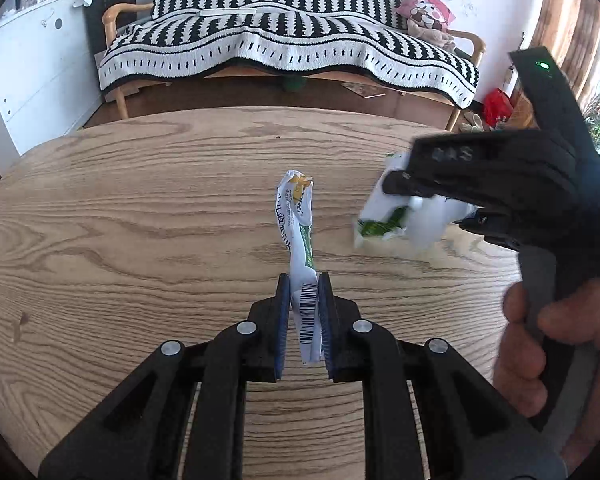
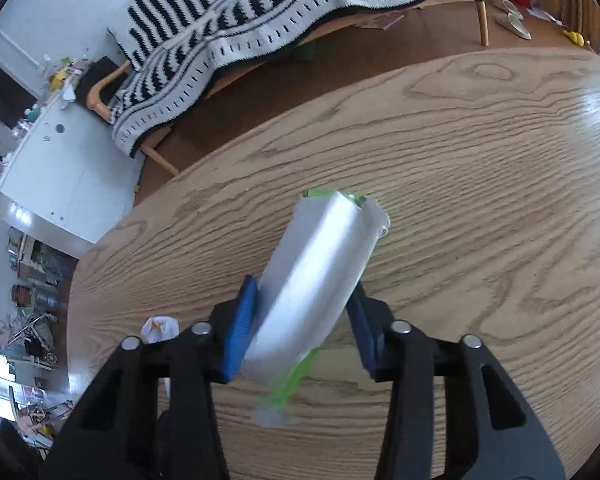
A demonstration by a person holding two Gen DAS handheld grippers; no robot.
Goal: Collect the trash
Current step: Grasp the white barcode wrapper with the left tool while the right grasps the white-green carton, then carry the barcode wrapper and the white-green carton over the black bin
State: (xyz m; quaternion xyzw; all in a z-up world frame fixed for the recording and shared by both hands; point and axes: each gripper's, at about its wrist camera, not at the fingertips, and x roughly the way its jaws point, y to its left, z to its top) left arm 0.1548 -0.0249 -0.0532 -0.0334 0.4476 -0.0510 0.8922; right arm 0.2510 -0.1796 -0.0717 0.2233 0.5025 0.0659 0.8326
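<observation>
Oval wood-grain worktop, striped-blanket sofa past its far edge. Left gripper fingers clamp a crumpled wrapper mid-worktop; right gripper fingers pinch a white-green packet above it.

A wooden-armed sofa under a black-and-white striped throw stands against a white wall, beyond the round oak-grain surface. White cabinet at left; brown floor.

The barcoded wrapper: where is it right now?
The barcoded wrapper is pinched in the left gripper above the wooden table, sticking up mid-frame in the left wrist view, left of the right gripper.
</observation>
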